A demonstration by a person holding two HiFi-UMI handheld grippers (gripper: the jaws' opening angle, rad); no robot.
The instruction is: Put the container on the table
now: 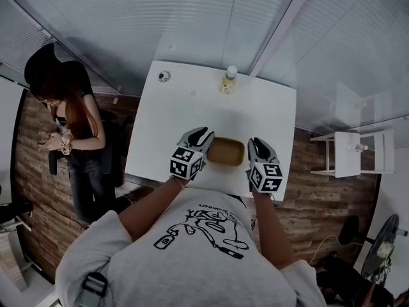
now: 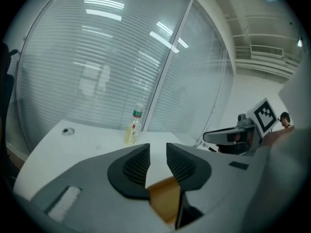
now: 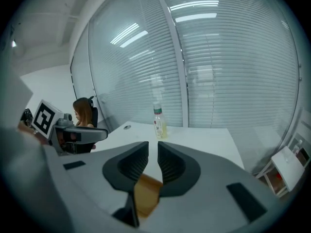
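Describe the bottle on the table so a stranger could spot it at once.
Start at the white table by the glass wall with blinds. At the middle of its far edge stands the bottle, upright. It is clear with yellowish liquid and a white cap, unlike the brown container at the near edge.

This looks like an office meeting room. A big white table point(image 1: 192, 107) stands in the middle. Behind the table are tall glass walls point(image 1: 192, 18) with thin blinds, and long lights point(image 2: 102, 5) shine in the glass. Under the table is a brown wood floor point(image 1: 38, 171). Left of the table, a person point(image 1: 70, 126) is by a black office chair point(image 1: 112, 139). Right of the table is a small white stand point(image 1: 348, 152).
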